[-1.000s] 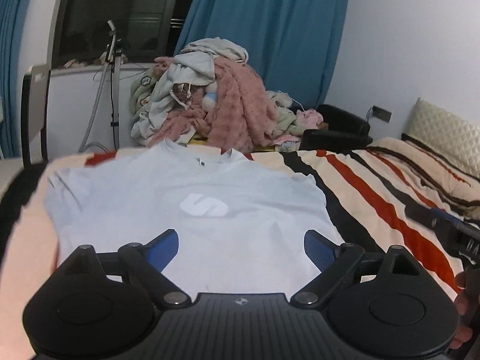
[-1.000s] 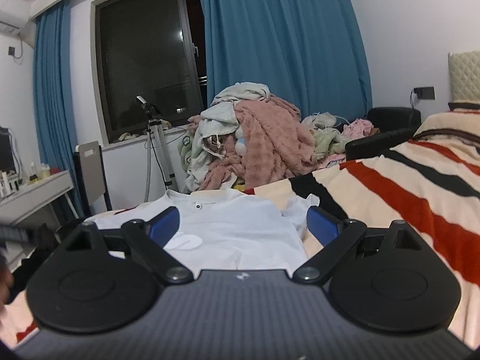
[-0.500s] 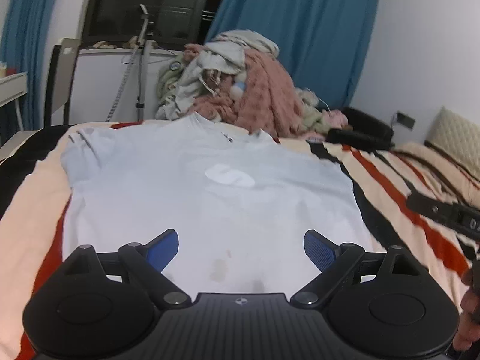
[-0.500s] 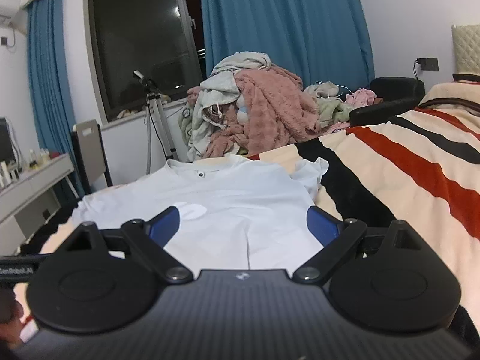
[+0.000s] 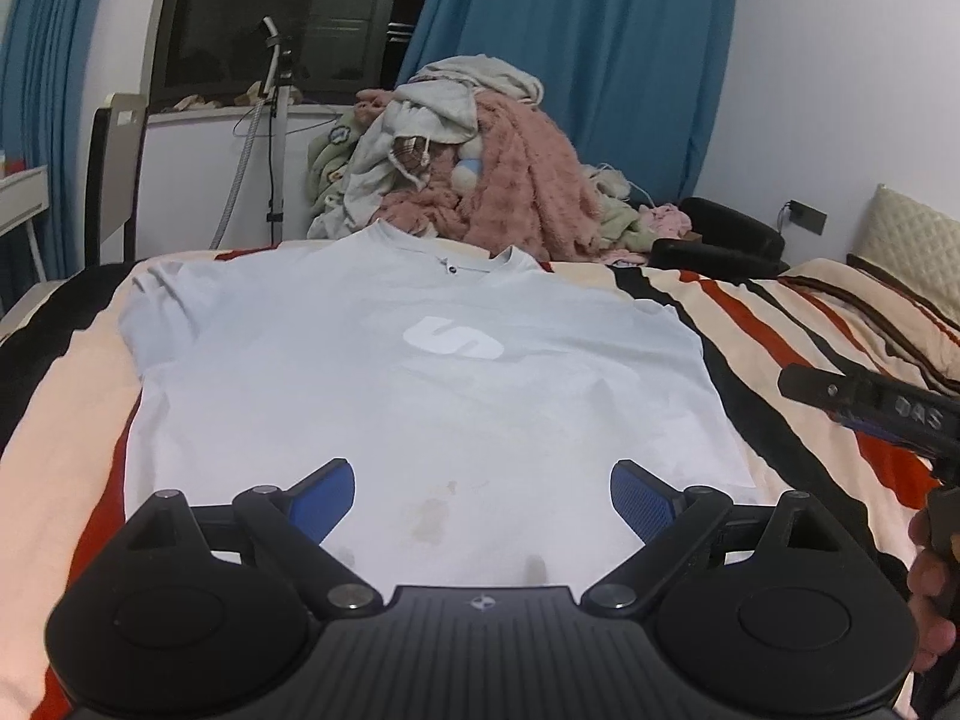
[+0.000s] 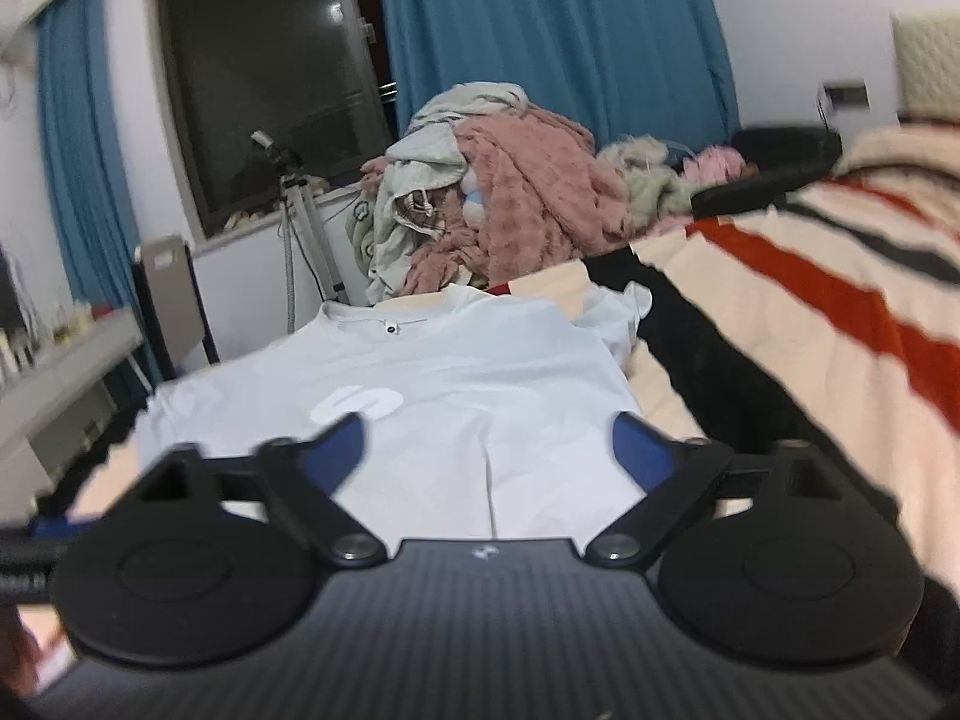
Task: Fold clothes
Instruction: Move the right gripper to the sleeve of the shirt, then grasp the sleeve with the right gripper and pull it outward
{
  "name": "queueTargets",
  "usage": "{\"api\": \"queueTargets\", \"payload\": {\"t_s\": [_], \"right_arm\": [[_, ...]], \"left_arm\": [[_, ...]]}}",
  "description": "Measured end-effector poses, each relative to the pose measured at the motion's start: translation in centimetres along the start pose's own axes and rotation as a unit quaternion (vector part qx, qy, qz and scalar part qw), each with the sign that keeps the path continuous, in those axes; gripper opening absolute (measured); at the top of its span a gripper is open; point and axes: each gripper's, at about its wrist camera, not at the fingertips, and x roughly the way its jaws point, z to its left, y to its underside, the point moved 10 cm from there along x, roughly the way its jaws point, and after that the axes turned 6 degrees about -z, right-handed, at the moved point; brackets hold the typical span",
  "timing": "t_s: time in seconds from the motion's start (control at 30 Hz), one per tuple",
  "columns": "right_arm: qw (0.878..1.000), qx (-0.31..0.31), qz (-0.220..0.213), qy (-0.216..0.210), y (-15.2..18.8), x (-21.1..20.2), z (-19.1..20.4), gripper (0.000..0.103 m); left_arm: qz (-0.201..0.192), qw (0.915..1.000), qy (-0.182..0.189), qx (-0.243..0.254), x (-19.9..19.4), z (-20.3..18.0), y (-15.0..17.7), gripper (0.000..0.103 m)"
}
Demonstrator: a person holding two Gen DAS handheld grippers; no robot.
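On the striped bed (image 5: 780,324), pale T-shirt (image 5: 420,396) with white "S" logo (image 5: 453,338), both claws (image 5: 482,489) (image 6: 489,447) wide apart, empty.

Lt gripper (image 5: 482,495) wide apart, empty, at 6 o'clock over hem of pale tee (image 5: 420,396), flat on striped bedspread (image 5: 780,324). Rt gripper (image 5: 870,405) at 3. Clothes pile (image 5: 474,174) at 12.

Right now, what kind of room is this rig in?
Most likely a home bedroom: a pale T-shirt lies flat on a striped bed cover, with a heap of unfolded clothes behind and blue curtains at a dark window.
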Motion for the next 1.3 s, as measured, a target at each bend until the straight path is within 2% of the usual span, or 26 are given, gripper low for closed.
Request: {"api": "queueTargets", "payload": {"t_s": [0.13, 0.27, 0.4, 0.53, 0.6, 0.73, 0.8, 0.83, 0.87, 0.97, 1.03, 1.1, 1.17, 1.3], "right_arm": [[0.997, 0.074, 0.003, 0.01, 0.3, 3.4, -3.2, 0.069], [0.989, 0.144, -0.008, 0.041, 0.7, 8.2, -8.1, 0.067], [0.973, 0.225, -0.017, 0.048, 0.5, 12.1, -12.6, 0.067], [0.954, 0.298, -0.014, 0.03, 0.4, 16.5, -14.9, 0.054], [0.947, 0.319, -0.002, 0.023, 1.1, 18.9, -15.5, 0.053], [0.945, 0.328, 0.013, 0.013, 2.7, 22.7, -16.1, 0.053], [0.943, 0.334, 0.013, 0.0, 2.7, 24.2, -16.2, 0.045], [0.943, 0.332, 0.014, -0.006, 2.6, 24.9, -16.2, 0.037], [0.947, 0.32, 0.015, -0.008, 2.4, 25.4, -16.0, 0.028], [0.968, 0.249, 0.01, -0.006, 1.2, 26.1, -14.8, 0.01], [0.986, 0.163, -0.024, -0.006, -0.3, 25.7, -12.5, 0.008], [0.995, 0.087, -0.043, -0.026, -1.0, 25.4, -9.3, 0.008], [0.997, 0.016, -0.05, -0.057, -1.0, 25.3, -5.7, 0.008], [0.987, -0.098, 0.001, -0.131, 2.1, 25.5, 0.4, 0.008]], "left_arm": [[0.001, 1.0, -0.003, 0.0, 0.1, -0.1, 0.2, 0.094], [0.005, 0.9999, -0.013, 0.001, 0.6, 0.2, 0.7, 0.094], [0.017, 0.9997, -0.012, -0.015, 1.5, 0.5, 1.3, 0.094], [0.024, 0.9995, -0.011, -0.017, 2.9, 0.5, 1.8, 0.094], [0.026, 0.9994, -0.013, -0.018, 3.7, 0.6, 2.0, 0.094], [0.036, 0.9988, -0.016, -0.029, 5.5, 0.9, 2.6, 0.094], [0.047, 0.9982, -0.017, -0.032, 6.5, 0.9, 3.1, 0.094], [0.05, 0.9981, -0.018, -0.032, 7.0, 0.9, 3.2, 0.094], [0.049, 0.9981, -0.02, -0.03, 7.4, 0.9, 3.3, 0.094], [0.045, 0.9983, -0.031, -0.019, 8.4, 0.9, 3.3, 0.094], [0.032, 0.9986, -0.042, -0.001, 8.7, 0.5, 3.1, 0.094], [0.017, 0.9982, -0.054, 0.02, 8.8, 0.0, 3.0, 0.094], [0.007, 0.9975, -0.059, 0.039, 8.9, -0.4, 2.8, 0.094], [0.001, 0.9975, -0.049, 0.05, 8.6, -0.9, 2.8, 0.094]]}}
